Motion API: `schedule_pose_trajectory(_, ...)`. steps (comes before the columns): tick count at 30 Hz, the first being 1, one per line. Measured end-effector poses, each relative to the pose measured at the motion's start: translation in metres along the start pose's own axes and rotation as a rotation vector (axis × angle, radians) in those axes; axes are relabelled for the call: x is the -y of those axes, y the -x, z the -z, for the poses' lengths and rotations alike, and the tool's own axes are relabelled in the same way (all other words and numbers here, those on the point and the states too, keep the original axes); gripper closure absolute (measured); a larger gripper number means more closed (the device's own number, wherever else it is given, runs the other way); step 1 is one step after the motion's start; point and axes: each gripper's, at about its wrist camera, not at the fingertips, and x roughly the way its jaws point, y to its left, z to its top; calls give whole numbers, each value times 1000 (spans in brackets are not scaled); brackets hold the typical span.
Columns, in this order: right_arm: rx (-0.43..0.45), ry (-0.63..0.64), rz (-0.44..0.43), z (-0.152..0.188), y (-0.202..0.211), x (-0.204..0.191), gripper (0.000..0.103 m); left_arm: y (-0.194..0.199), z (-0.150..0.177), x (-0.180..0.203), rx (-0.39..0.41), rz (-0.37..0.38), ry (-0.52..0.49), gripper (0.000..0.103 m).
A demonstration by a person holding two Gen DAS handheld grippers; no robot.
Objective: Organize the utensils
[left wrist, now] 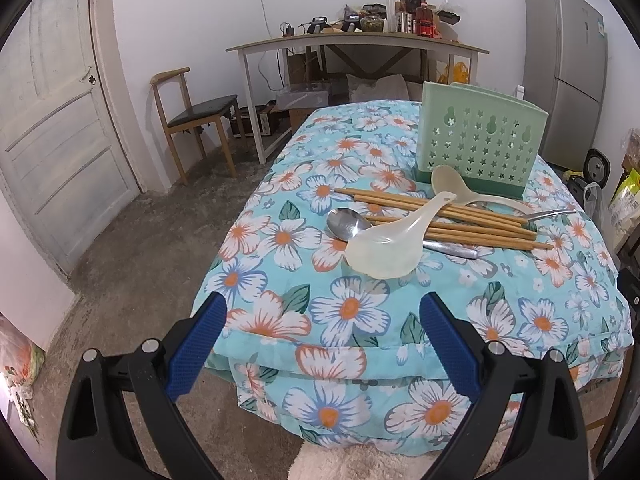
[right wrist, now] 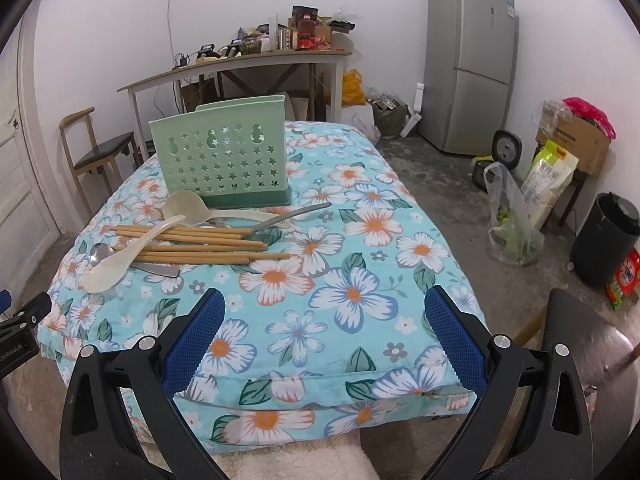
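A pile of utensils lies on the floral-covered table (left wrist: 360,312) in front of an upright green perforated utensil holder (left wrist: 478,140) (right wrist: 222,152). The pile has several wooden chopsticks (left wrist: 444,216) (right wrist: 200,240), a translucent white rice paddle (left wrist: 388,246) (right wrist: 120,258), a cream ladle (left wrist: 460,188) (right wrist: 188,206) and two metal spoons (left wrist: 348,222) (right wrist: 100,252). My left gripper (left wrist: 324,312) hangs open over the table's near edge, short of the paddle. Over the near right part of the cloth, my right gripper (right wrist: 324,308) is open too, holding nothing.
A wooden chair (left wrist: 196,116) and a cluttered desk (left wrist: 356,42) stand beyond the table, with a door (left wrist: 52,120) on the left. On the right are a grey fridge (right wrist: 472,64), bags (right wrist: 512,220), a black bin (right wrist: 604,236) and a dark chair back (right wrist: 592,344).
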Motion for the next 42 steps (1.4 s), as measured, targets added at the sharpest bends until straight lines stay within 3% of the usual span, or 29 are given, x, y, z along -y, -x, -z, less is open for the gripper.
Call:
schedule_pose_trajectory(9,-25,12,-8,0,-15,-5,7,-14,-3,6,-17,37,-23,8)
schedule_pose_trajectory(17,-46,13,-50,-3,-31,-13,7,-28,-12,12,-11,144,-40,8)
schedule_pose_trajectory(23,-50,23,-86,-5,-47,-19,7,-38,-16,4,-13,255,23,8)
schedule_pose_trajectory(34,-117,106,-116,6,-96,-44,7,-63,-25,-10,-53,258,92,8)
schedule_pose_trajectory(38,-146,122,-123,15,-110,-44,7,-72,-26,-14,-84,293,132,9)
schedule_pose_trajectory(42,-124,135,-124,19,-110,-45,7,-80,-27,-18,-115,354,193,17)
